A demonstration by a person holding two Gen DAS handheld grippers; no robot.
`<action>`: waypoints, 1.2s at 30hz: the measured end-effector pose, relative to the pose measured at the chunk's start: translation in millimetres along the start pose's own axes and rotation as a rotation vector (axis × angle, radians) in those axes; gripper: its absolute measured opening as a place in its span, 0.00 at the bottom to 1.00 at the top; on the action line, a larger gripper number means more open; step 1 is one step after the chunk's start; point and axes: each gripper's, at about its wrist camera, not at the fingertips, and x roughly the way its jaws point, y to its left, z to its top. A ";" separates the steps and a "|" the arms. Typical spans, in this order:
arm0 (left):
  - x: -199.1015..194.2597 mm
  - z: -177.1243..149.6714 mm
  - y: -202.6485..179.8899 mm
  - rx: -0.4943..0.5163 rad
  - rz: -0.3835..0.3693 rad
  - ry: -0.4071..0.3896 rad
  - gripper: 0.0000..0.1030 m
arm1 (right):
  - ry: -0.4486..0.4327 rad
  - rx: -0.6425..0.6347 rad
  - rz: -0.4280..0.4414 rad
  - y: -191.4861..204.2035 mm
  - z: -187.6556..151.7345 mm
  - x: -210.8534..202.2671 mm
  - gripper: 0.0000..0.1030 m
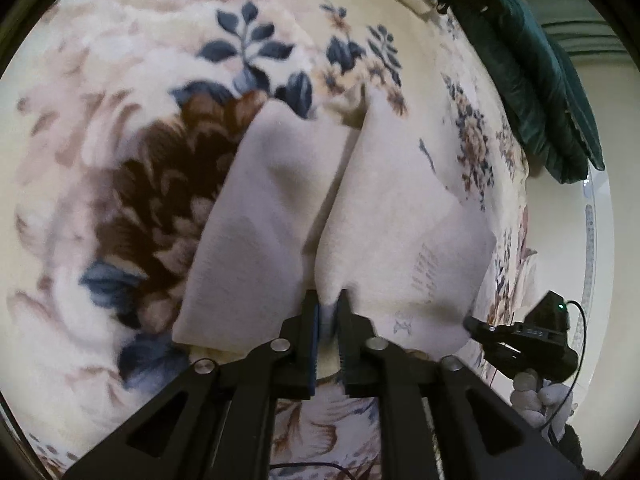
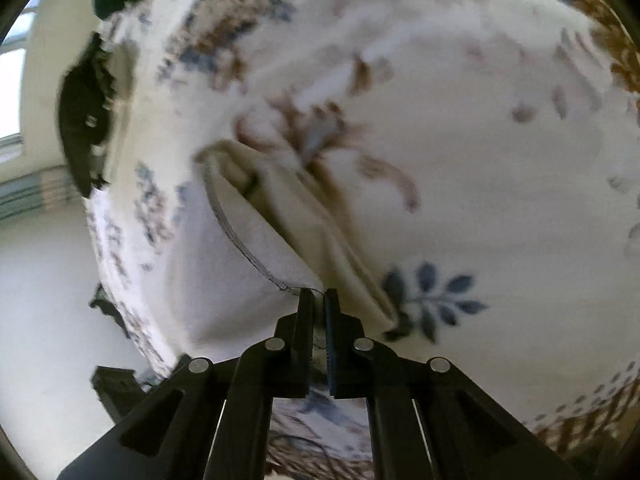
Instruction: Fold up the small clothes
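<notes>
The small white garment (image 1: 320,216) lies on the floral blanket (image 1: 120,140), stretching away ahead of both grippers, with its near edge gathered up at their tips. To fold it well, I'd say both corners should rise together and travel evenly forward, so the cloth doubles over without twisting or dragging the blanket. The left gripper (image 1: 329,308) is pinched almost closed on a bunched fold of the near hem. The right gripper (image 2: 319,300) is likewise nearly closed, nipping the stitched edge just at its fingertips. Beyond, off to the side, a dark green quilt (image 1: 552,92) sits well apart.
</notes>
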 end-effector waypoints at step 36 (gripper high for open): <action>-15.4 80.3 -10.0 0.029 -0.109 -0.072 0.43 | -0.208 -0.238 -0.067 72.7 60.4 -14.2 0.52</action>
